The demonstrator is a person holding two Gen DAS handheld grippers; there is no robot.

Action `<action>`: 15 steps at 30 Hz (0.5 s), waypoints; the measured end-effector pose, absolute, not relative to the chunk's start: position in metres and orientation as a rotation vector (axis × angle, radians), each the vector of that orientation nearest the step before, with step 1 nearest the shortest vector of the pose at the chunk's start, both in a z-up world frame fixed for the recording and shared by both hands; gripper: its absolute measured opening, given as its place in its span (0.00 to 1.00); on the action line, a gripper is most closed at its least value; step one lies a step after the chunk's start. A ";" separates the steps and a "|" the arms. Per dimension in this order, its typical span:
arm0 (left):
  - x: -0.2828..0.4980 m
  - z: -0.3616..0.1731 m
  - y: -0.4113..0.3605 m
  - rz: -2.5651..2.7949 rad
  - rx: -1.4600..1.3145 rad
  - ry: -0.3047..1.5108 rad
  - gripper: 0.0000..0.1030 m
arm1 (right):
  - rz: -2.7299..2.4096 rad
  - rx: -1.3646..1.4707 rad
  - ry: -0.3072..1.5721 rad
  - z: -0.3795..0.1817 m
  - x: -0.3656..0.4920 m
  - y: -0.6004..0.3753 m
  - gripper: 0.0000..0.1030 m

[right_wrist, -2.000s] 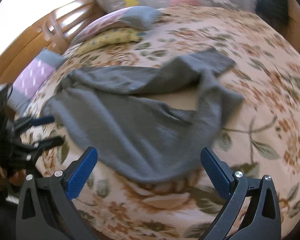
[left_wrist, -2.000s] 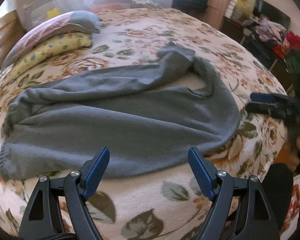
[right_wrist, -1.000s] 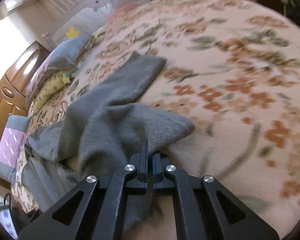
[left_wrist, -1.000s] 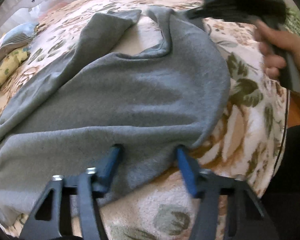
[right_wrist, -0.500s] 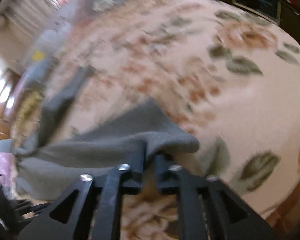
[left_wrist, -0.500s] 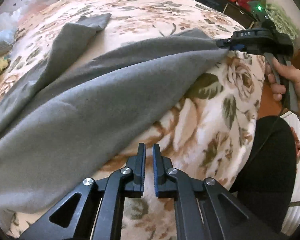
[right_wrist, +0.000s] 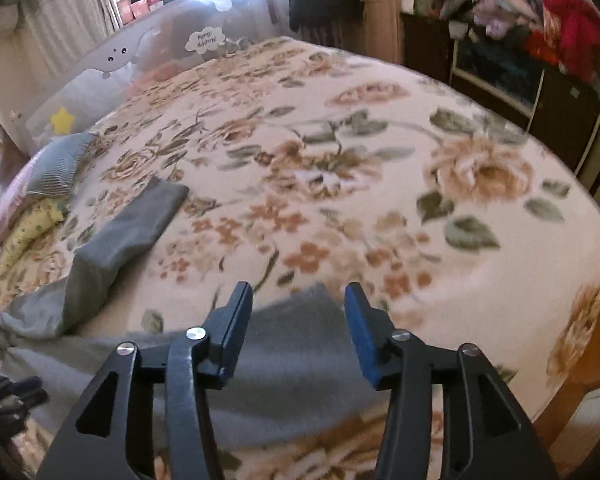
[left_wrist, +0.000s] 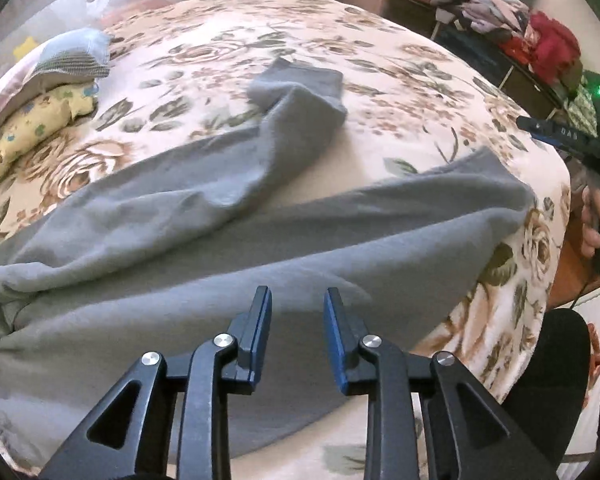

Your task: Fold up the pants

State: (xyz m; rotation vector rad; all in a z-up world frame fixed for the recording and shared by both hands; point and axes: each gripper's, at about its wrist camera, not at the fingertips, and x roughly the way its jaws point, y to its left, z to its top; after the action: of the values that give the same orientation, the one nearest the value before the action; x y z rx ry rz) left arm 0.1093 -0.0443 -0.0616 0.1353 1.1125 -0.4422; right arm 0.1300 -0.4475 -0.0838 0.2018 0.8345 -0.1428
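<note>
Grey pants point(left_wrist: 228, 264) lie spread across the floral bed point(left_wrist: 380, 60), legs splayed toward 1 and 3 o'clock for folding. Left gripper point(left_wrist: 298, 312) and right gripper point(right_wrist: 298, 312) hover, jaws open and empty.

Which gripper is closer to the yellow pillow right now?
Left. The left gripper hovers over the pants' waist end, on the yellow pillow's side; the right gripper is at the leg end, farther away.

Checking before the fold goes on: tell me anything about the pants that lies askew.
The gray pants are not laid flat. The far leg angles away from the near leg in a V and bunches up, with bare bedspread between them. Both grippers hang open.
</note>
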 end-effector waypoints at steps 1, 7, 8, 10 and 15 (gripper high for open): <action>0.108 -0.062 -0.041 -0.453 0.137 1.112 0.27 | -0.129 0.193 0.832 -0.083 0.131 -0.443 0.52; 0.096 -0.072 -0.039 -0.500 0.210 1.134 0.43 | 0.100 0.234 0.884 -0.092 0.164 -0.415 0.53; 0.092 -0.074 -0.039 -0.510 0.224 1.132 0.46 | 0.142 0.253 0.885 -0.091 0.169 -0.410 0.53; 0.081 -0.078 -0.041 -0.548 0.264 1.127 0.56 | 0.209 0.216 0.886 -0.086 0.177 -0.391 0.53; 0.056 -0.106 -0.059 -0.605 0.444 1.145 0.57 | 0.321 0.154 0.931 -0.092 0.191 -0.348 0.57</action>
State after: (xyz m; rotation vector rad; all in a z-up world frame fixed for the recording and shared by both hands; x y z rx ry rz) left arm 0.0562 -0.0588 -0.1055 0.4445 1.1453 -0.6047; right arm 0.1906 -0.3475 -0.0923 0.1540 0.9306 0.3212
